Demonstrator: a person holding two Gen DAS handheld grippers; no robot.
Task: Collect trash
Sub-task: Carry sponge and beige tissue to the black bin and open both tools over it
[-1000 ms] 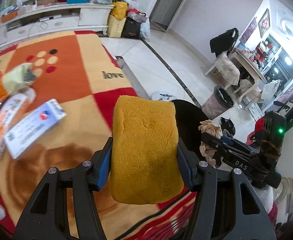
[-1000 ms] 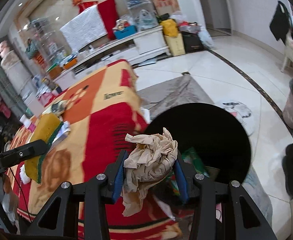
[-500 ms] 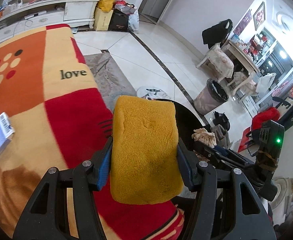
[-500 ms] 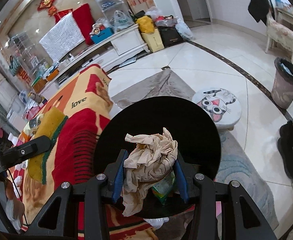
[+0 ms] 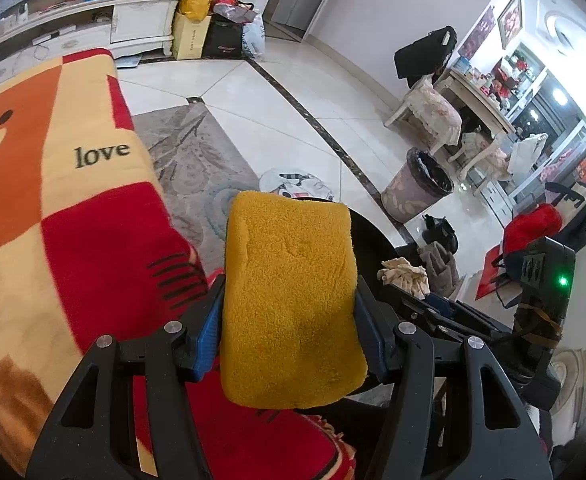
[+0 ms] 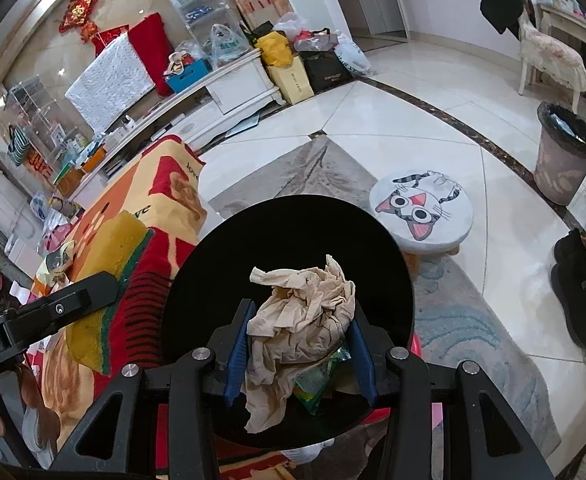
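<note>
The left claw (image 5: pixel 289 320) clamps a yellow sponge (image 5: pixel 289 300) beyond the blanket (image 5: pixel 73 200) edge; the right claw (image 6: pixel 299 344) grips crumpled tissue (image 6: pixel 305 316) over the black bin (image 6: pixel 285 248) mouth.

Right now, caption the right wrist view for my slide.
Right gripper clamps crumpled tissue above the black bin; cat stool beyond.
</note>
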